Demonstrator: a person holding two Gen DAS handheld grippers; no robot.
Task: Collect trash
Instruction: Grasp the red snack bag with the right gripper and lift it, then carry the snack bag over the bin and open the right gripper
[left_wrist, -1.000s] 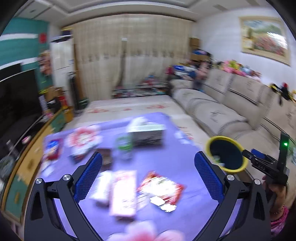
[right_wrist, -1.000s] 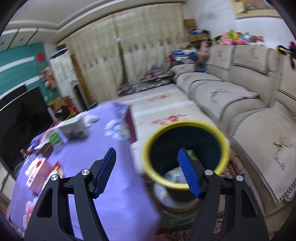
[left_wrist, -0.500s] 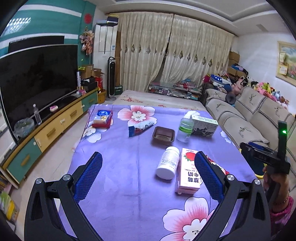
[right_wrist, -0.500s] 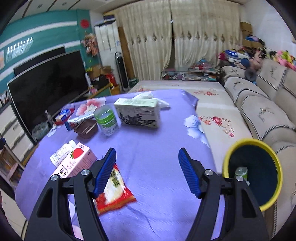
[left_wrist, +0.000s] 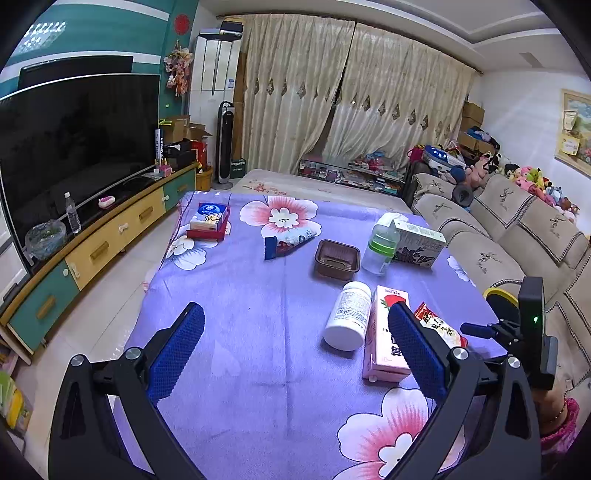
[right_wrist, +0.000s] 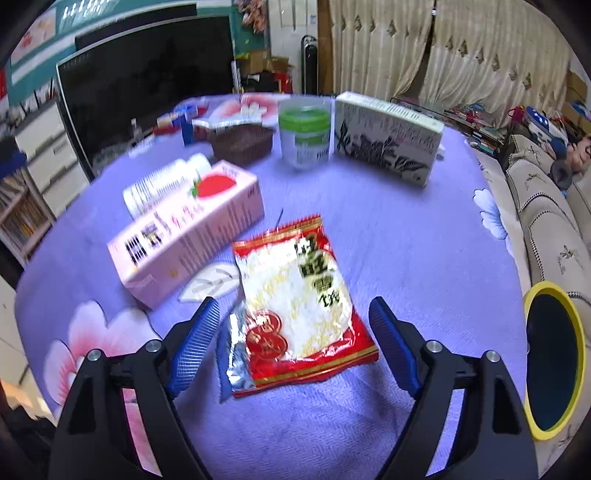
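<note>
A red and white snack wrapper (right_wrist: 295, 299) lies flat on the purple flowered tablecloth (right_wrist: 406, 236), directly between and below my open right gripper (right_wrist: 293, 338), whose jaws stand either side of it without touching. A pink strawberry carton (right_wrist: 188, 229) lies left of it, with a white bottle (right_wrist: 159, 184) behind. In the left wrist view, my open, empty left gripper (left_wrist: 291, 343) hovers over the near tablecloth (left_wrist: 240, 295); the carton (left_wrist: 386, 332), white bottle (left_wrist: 349, 314) and wrapper (left_wrist: 439, 325) lie to its right. The yellow-rimmed bin (right_wrist: 554, 358) stands off the table's right edge.
Farther back are a brown tray (left_wrist: 337, 259), a green-lidded jar (left_wrist: 380, 247), a tissue box (left_wrist: 417, 243), a blue and red packet (left_wrist: 288, 242) and stacked small boxes (left_wrist: 208, 221). A TV cabinet (left_wrist: 92, 243) stands left, a sofa (left_wrist: 517, 236) right.
Both grippers have swung from the bin back over the table. My right gripper has come down close above the red snack wrapper. Both stay open.
</note>
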